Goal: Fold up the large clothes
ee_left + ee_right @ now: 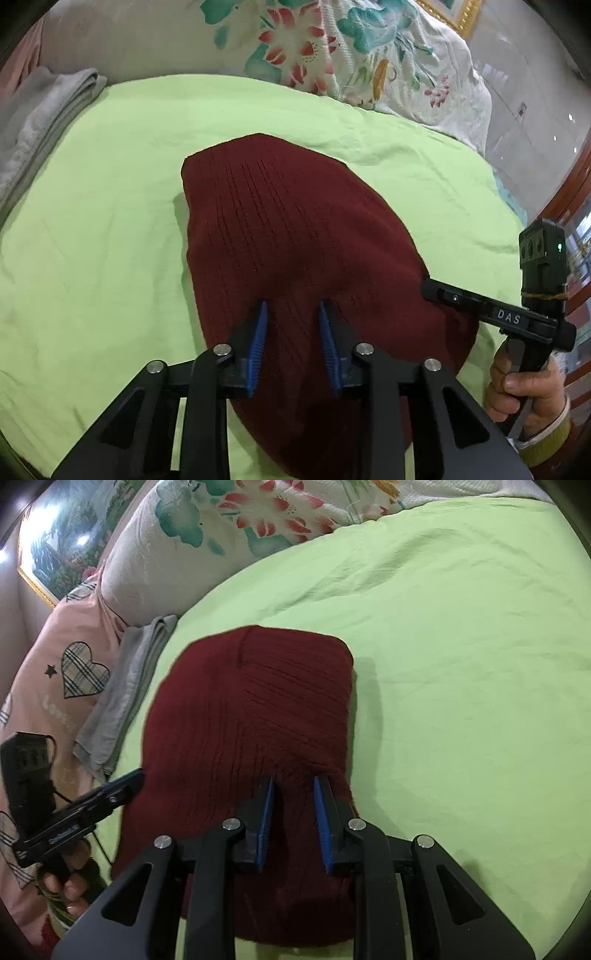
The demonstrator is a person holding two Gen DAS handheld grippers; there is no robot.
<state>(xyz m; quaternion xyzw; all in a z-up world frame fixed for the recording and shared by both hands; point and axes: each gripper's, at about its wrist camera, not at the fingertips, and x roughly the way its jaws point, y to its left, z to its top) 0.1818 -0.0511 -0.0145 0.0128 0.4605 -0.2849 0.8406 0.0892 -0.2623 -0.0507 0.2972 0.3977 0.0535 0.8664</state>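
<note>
Blue pads (258, 347) sit closest to me in the left view, on my left gripper (291, 306). Its fingers are spread apart, with red knit showing between them. They pinch nothing. I cannot tell if the tips touch the cloth or hang just over it.

My right gripper (293, 781) looks the same: fingers spread, nothing pinched, over the near end of the sweater (251, 720).

That sweater (295, 236) is dark red and lies folded in a tidy block on the green sheet (92, 229) of the bed. Its far edge and side edges are clear to see. Its near edge is hidden under my grippers.

I have lots of open green sheet (461, 664) on the right side and past the far edge. On the left there is less room. A folded gray cloth (122, 698) lies near the sweater, at the sheet's edge. Past it is a pink cover (48, 686) with checked hearts. A flowered quilt (332, 59) is heaped behind the sheet.

Each view shows the other gripper only from the side, partly cut off.
</note>
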